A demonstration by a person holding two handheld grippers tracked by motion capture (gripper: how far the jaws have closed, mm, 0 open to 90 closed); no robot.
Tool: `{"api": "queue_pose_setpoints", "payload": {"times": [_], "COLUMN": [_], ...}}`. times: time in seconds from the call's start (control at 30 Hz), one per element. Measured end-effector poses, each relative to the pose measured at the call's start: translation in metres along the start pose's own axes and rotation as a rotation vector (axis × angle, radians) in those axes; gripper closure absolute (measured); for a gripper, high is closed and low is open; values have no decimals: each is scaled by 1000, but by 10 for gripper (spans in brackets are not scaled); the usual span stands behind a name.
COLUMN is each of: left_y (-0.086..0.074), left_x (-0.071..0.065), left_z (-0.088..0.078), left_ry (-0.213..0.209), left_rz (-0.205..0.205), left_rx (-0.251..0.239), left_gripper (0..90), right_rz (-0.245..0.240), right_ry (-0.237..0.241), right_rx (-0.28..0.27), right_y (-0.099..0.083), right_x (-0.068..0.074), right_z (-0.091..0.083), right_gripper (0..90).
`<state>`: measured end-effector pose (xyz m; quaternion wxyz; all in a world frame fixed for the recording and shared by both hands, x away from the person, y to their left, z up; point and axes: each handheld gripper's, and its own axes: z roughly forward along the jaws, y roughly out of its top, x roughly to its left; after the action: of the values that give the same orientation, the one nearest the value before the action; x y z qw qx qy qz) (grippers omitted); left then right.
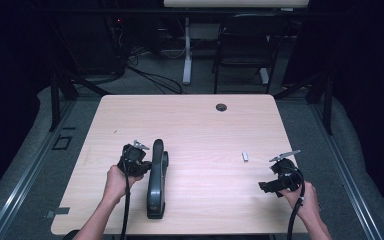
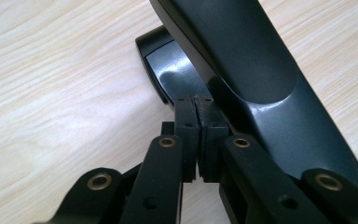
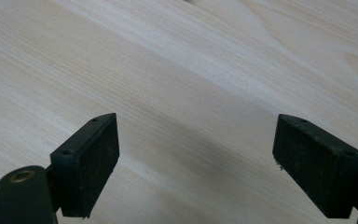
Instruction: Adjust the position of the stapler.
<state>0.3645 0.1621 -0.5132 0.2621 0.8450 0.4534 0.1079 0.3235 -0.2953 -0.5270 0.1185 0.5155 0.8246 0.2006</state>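
I had my left gripper (image 1: pixel 141 161) closed tight with nothing in it, pressed against the big stapler (image 1: pixel 156 180) lying near the table's (image 1: pixel 190 120) front edge. My right gripper (image 1: pixel 272 186) was wide open. A hard push could slide the stapler off.

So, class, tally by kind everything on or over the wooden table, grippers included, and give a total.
Black stapler: 1
Small silver strip of staples: 1
Hand-held grippers: 2, left gripper and right gripper
Total: 4
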Motion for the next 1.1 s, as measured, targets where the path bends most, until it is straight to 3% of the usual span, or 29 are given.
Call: {"api": "queue_pose_setpoints", "payload": {"times": [0.2, 0.7, 0.83, 0.93, 1.0, 1.1], "left_y": [5, 15, 15, 15, 15, 17], "left_x": [-4, -15, -16, -12, -10, -6], "left_z": [2, 9, 7, 4, 2, -4], "left_ry": [-20, -120, -128, -132, -120, -105], "left_rz": [14, 68, 69, 50, 39, -17], "left_rx": [-10, -17, -27, -42, -45, -62], "left_gripper": [900, 900, 895, 824, 724, 544], "right_rz": [2, 1, -4, -4, -5, -8], "right_ry": [4, 7, 1, 3, 3, 4], "right_rx": [-1, 4, 6, 5, 6, 10], "right_y": [0, 0, 0, 0, 0, 0], "right_x": [1, 1, 1, 0, 0, 0], "right_z": [0, 1, 0, 0, 0, -1], "right_gripper": [140, 140, 140, 140, 140, 140]}}
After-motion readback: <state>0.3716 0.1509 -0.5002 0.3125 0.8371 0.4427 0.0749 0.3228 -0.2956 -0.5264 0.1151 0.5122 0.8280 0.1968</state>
